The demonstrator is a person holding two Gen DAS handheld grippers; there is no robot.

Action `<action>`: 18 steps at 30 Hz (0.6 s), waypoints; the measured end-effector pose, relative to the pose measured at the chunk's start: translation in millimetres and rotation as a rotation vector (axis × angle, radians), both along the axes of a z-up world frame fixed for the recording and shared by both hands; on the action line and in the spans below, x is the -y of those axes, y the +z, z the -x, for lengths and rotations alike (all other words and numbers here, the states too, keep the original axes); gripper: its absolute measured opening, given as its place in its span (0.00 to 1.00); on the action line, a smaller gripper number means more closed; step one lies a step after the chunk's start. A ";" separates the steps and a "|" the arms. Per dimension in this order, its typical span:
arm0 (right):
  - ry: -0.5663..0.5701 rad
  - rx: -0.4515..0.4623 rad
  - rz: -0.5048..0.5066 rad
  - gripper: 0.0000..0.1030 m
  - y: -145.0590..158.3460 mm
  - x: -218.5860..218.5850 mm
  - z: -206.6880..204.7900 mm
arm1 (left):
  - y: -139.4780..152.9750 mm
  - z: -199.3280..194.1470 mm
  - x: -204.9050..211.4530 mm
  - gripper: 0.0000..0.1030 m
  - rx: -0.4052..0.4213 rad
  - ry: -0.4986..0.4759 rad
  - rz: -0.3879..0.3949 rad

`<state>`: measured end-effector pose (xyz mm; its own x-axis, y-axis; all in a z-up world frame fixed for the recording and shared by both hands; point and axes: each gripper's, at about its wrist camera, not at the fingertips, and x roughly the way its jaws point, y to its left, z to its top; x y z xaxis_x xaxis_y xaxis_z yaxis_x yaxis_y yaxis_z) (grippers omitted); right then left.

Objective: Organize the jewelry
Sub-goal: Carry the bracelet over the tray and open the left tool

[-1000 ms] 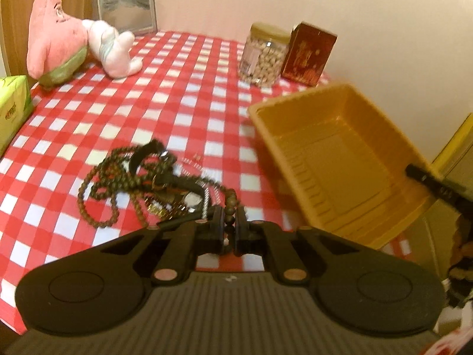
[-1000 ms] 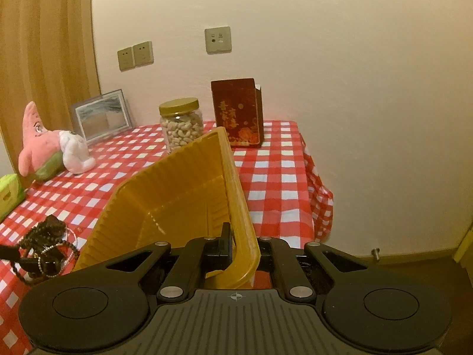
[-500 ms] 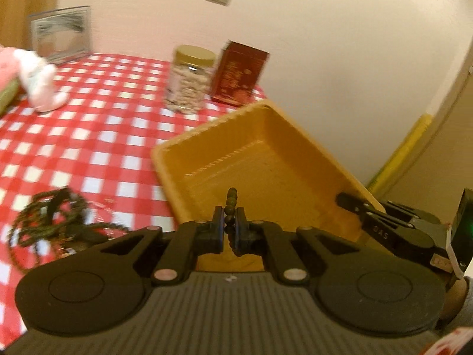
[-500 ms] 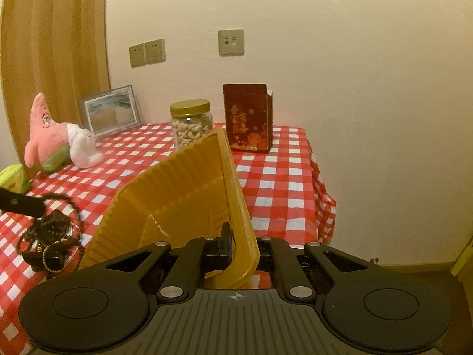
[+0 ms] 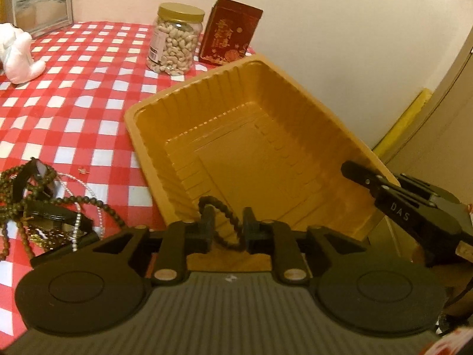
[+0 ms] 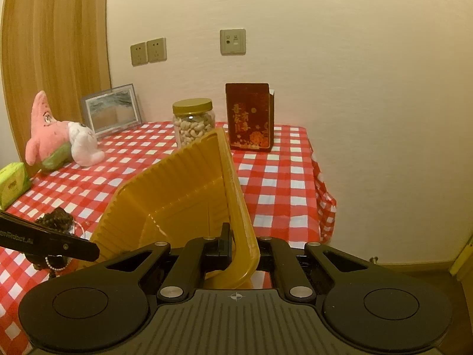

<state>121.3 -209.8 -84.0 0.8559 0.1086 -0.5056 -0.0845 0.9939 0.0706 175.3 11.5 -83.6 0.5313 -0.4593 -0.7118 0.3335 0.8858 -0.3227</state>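
Observation:
A yellow plastic tray (image 5: pixel 189 88) is tilted up at the table's right edge, and my right gripper (image 6: pixel 241 242) is shut on its near rim (image 6: pixel 236 195). That gripper (image 5: pixel 350 170) also shows at the tray's right corner in the left wrist view. My left gripper (image 5: pixel 229 219) hovers over the tray's near wall, its jaws opening. A dark bead bracelet (image 5: pixel 220 205) loops loosely between its fingers (image 5: pixel 207 222), draped over the left one. A tangled jewelry pile (image 5: pixel 44 207) of bead strings, a pearl strand and a dark band lies on the checked cloth left of the tray (image 6: pixel 177 183).
A nut jar (image 5: pixel 174 44) and a red box (image 5: pixel 230 35) stand behind the tray near the wall. A pink plush (image 6: pixel 50 136), a photo frame (image 6: pixel 112 112) and a green pack (image 6: pixel 11 183) sit at the far left. The table drops off on the right (image 6: pixel 319 183).
My left gripper has swung right from the jewelry pile to above the tray, carrying the bead bracelet, and its jaws have parted. The right gripper and tray have stayed put.

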 end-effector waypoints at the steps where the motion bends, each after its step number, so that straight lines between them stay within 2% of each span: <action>1: -0.001 0.000 0.000 0.06 -0.9 -0.2 0.5 | 1.8 1.5 -3.3 0.17 0.005 0.003 0.005; 9: -0.011 0.001 0.000 0.06 -7.5 -1.2 -1.6 | 9.9 13.5 -39.9 0.19 0.001 0.089 0.031; 14: -0.012 0.007 0.003 0.06 -8.5 -1.8 -2.1 | 2.9 22.6 -65.0 0.19 -0.011 0.153 -0.033; 18: -0.008 0.012 0.014 0.06 -7.8 -2.8 -2.2 | -9.6 30.2 -74.7 0.19 -0.028 0.165 -0.107</action>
<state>123.5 -207.0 -91.8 0.8625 0.0952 -0.4971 -0.0775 0.9954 0.0561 145.1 86.2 -93.2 0.5726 -0.2885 -0.7674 0.1737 0.9575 -0.2304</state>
